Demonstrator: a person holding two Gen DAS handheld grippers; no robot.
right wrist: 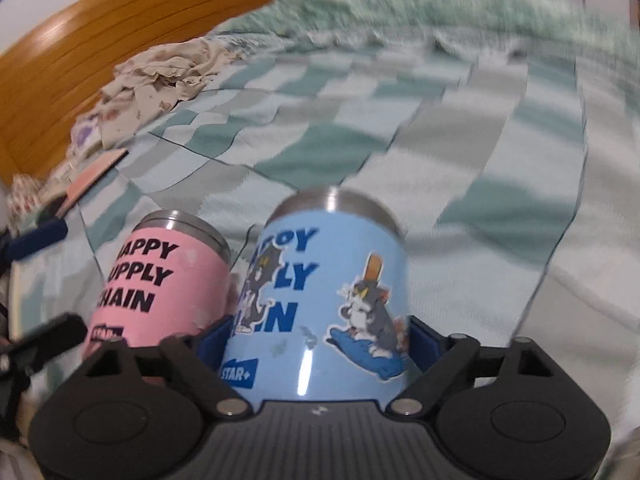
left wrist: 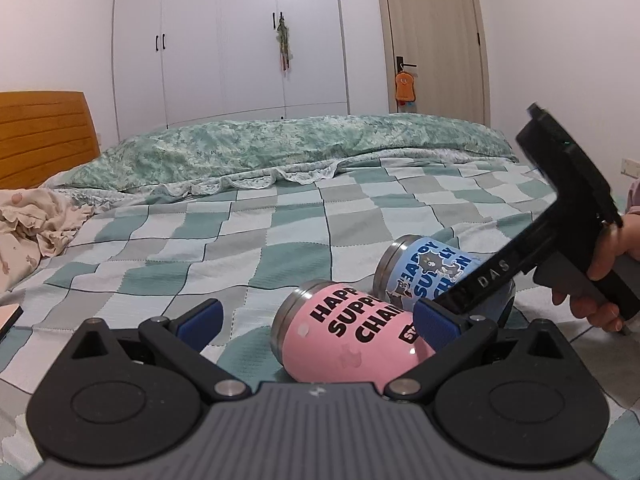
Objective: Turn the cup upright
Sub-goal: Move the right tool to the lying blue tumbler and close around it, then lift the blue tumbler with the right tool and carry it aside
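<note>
Right wrist: blue cup [right wrist: 320, 300] lies sideways, steel rim ahead.

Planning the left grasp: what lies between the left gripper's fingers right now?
Left wrist view: the pink cup, on its side on the checked bedspread, lies partly between the open left gripper fingers, near the right one.

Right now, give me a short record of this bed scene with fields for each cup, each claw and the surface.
surface: checkered green bedspread
pink cup: on its side, steel end away from the left-wrist camera, between the left claw's spread fingers, not gripped
blue cup: beside the pink cup, between the right claw's fingers
left claw: open
right claw: blue pads against both sides of the blue cup, appears closed on it
task state: neither cup stands upright yet
other: crumpled floral cloth near the wooden headboard
</note>
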